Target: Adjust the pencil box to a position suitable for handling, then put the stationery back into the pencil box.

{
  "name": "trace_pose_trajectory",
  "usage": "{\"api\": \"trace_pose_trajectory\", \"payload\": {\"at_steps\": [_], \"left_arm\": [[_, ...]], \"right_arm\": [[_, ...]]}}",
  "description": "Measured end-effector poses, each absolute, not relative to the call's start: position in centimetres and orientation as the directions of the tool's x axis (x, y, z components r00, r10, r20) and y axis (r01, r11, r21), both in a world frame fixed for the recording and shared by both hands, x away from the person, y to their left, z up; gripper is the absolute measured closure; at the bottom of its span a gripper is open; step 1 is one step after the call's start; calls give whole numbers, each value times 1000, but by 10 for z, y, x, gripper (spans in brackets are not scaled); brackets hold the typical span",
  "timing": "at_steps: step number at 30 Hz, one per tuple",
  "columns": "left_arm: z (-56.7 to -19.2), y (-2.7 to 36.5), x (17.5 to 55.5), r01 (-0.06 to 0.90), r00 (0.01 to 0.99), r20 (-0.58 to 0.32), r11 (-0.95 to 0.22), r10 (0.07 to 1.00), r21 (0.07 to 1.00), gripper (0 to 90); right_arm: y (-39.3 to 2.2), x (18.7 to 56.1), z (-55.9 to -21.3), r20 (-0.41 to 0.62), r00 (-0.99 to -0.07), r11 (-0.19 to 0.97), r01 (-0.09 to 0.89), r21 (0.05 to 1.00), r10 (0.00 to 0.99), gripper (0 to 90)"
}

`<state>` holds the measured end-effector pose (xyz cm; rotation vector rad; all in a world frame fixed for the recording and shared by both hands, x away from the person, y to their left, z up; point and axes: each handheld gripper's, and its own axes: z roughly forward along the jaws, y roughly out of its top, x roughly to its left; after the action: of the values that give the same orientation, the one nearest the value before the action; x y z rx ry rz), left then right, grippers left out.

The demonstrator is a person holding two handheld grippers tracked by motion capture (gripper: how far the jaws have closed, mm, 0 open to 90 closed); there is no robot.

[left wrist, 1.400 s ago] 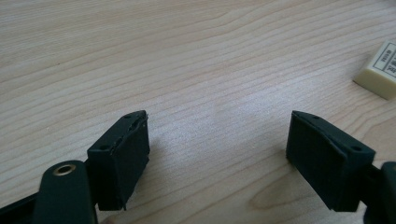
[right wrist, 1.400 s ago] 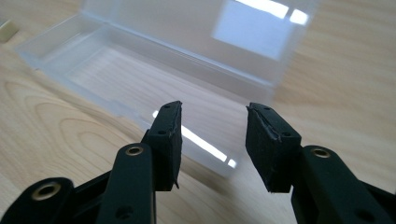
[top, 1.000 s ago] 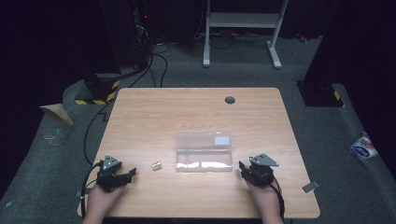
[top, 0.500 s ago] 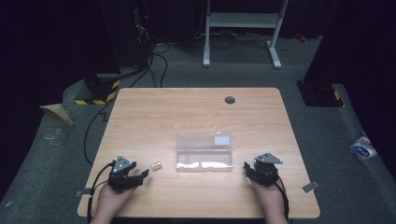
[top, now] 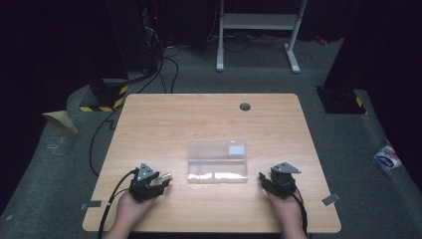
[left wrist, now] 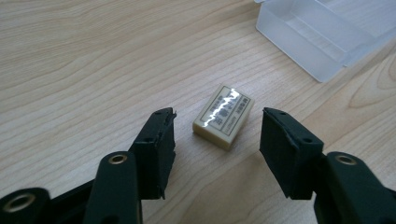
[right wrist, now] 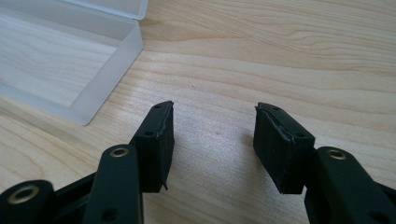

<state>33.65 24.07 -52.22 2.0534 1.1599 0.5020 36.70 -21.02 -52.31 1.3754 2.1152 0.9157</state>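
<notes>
Lying flat on a pale wood-grain tabletop (top: 209, 124), a small cream eraser (left wrist: 224, 116) between the left gripper's (left wrist: 217, 135) fingers, just closing in, not yet touching. Just beyond, an open clear plastic case (top: 217, 162). Near its other end, the right gripper (right wrist: 212, 140), fingers parted over bare wood. Around the tabletop, grey carpet (top: 343, 144), trailing cables (top: 164, 74), a white desk frame (top: 256, 22) in a dark room.

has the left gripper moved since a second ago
Yes. In the high view the left gripper has slid right along the table's near edge toward the clear plastic box, and its jaws, just closing, now flank the eraser without touching it.
</notes>
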Motion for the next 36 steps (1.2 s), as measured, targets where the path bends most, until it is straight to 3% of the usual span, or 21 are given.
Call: {"api": "trace_pose_trajectory", "payload": {"at_steps": [5, 9, 14, 17, 36], "left_arm": [[-524, 237, 338, 569, 524, 7, -355, 852, 742, 511], [-524, 238, 336, 566, 519, 13, -355, 855, 744, 619], [-526, 237, 332, 544, 538, 15, -361, 843, 757, 684], [-526, 234, 330, 519, 555, 44, -387, 831, 762, 688], [-518, 234, 322, 510, 548, 2, -336, 837, 792, 689]], "right_arm": [[-210, 366, -523, -16, -400, 281, 616, 736, 916, 477], [-210, 367, -523, -12, -401, 279, 617, 736, 916, 476], [-210, 367, -523, -13, -402, 281, 615, 737, 915, 478], [-210, 367, -523, -13, -401, 280, 617, 735, 916, 478], [-209, 367, -523, -11, -401, 280, 619, 734, 916, 478]]}}
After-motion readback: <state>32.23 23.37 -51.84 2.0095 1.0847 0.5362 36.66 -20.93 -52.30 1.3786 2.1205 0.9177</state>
